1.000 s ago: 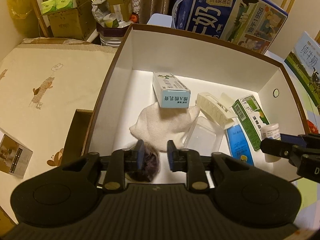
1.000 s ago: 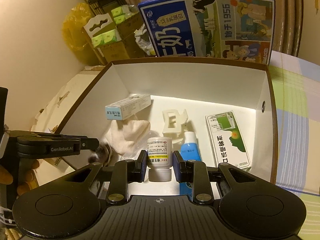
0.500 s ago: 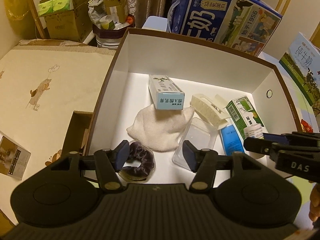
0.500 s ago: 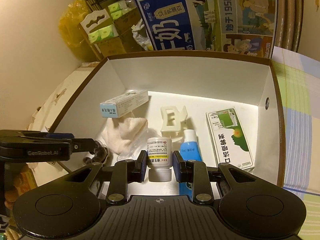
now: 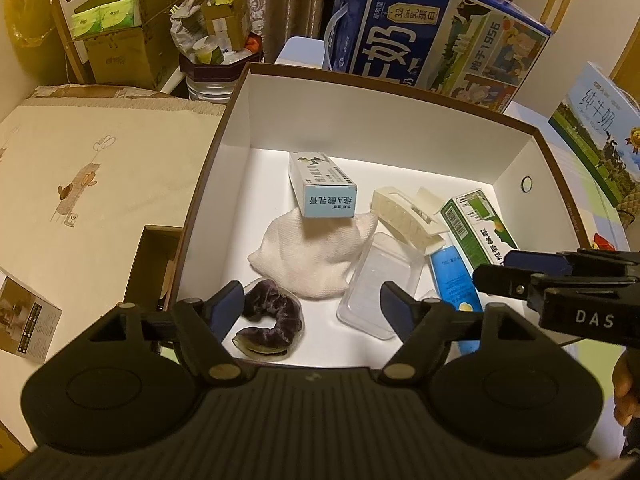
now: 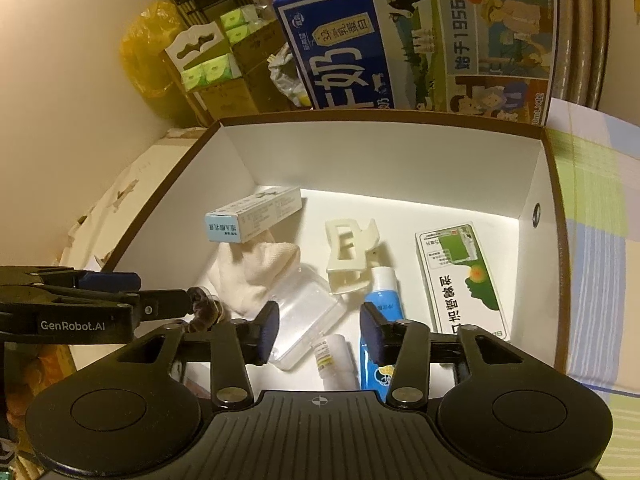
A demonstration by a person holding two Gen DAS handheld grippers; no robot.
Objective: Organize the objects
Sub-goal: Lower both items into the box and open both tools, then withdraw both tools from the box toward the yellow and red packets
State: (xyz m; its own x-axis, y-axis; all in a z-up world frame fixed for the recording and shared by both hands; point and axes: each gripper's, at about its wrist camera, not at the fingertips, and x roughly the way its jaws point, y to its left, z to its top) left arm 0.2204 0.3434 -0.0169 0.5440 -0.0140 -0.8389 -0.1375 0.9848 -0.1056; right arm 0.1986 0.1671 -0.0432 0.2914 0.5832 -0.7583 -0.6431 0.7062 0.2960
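Although nothing shows a finished arrangement, the task appears well advanced, since most loose items already lie inside the white box (image 5: 400,140) with the brown rim. The left hand-held gripper (image 5: 312,308) stands wide apart and empty above the near left corner, directly over the dark purple scrunchie (image 5: 272,316) lying on the box floor. The right hand-held gripper (image 6: 318,330) is likewise spread and holds nothing; below it, on its side on the box floor, lies the small white medicine bottle (image 6: 334,360), touching or just beside the clear plastic case (image 6: 304,316) and the blue tube (image 6: 382,320). Contents noted further: a folded white cloth (image 5: 312,256) at centre, a light blue carton (image 5: 324,188) resting tilted with its near end on that cloth, a cream hair claw (image 5: 408,220) beside the tube, and a green and white carton (image 6: 460,280) lying flat along the right wall. Outside the box, a small brown box (image 5: 156,264) sits against its left wall on the bed (image 5: 100,168), contents unclear, and a printed packet (image 5: 24,320) lies apart from it at the left edge. In my judgement, what remains is any item still outside, plus possible tidying, as the pieces lie overlapped rather than sorted.
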